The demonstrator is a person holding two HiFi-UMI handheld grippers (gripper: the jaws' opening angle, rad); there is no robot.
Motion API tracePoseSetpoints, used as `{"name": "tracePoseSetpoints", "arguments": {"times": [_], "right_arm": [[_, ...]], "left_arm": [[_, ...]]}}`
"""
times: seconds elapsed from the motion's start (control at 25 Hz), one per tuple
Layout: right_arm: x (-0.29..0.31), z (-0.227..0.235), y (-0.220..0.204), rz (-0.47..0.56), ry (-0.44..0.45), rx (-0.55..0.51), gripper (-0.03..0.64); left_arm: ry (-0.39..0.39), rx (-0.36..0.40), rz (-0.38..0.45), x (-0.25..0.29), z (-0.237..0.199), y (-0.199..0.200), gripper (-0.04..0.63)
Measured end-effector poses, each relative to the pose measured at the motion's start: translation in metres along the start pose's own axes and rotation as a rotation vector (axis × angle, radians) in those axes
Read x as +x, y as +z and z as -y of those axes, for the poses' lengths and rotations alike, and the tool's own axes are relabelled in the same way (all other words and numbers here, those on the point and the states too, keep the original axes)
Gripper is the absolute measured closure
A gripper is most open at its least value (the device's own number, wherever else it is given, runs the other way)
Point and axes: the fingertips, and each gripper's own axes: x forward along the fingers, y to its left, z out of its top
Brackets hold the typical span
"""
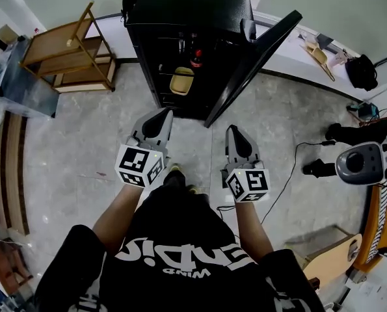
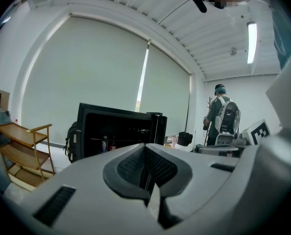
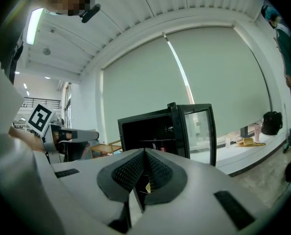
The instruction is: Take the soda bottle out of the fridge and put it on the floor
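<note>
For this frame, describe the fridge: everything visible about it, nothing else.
The fridge is a small black cabinet, standing upright on the grey floor by the wall. Its glass-paned door is swung wide open to the right in the head view. The dark shelves inside hold a red-capped bottle and, lower, a yellow object.

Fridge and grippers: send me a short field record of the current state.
fridge: black, straight ahead
door: swung open, to the right in the head view
soda bottle: inside on a shelf, red cap showing, not yet touched
left gripper: shut, empty, short of the fridge
right gripper: shut, empty, short of the fridge
wooden shelf unit: left of the fridge
</note>
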Motion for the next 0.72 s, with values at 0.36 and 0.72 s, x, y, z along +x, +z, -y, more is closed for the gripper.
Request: {"name": "tracePoseSetpoints", "arguments": {"times": [0.36, 0.72], "right_arm": [[0.046, 0.018, -0.024, 0.026, -0.027, -0.001, 0.594], [0.042, 0.015, -0.042, 0.017, -0.018, -0.019, 0.594]], "left_arm": [[-0.026, -0.002, 0.005, 0.044, -0.03, -0.03, 0.589], [-0.018, 0.01, 0.015, 0.048, -0.027, -0.051, 0.589]]}}
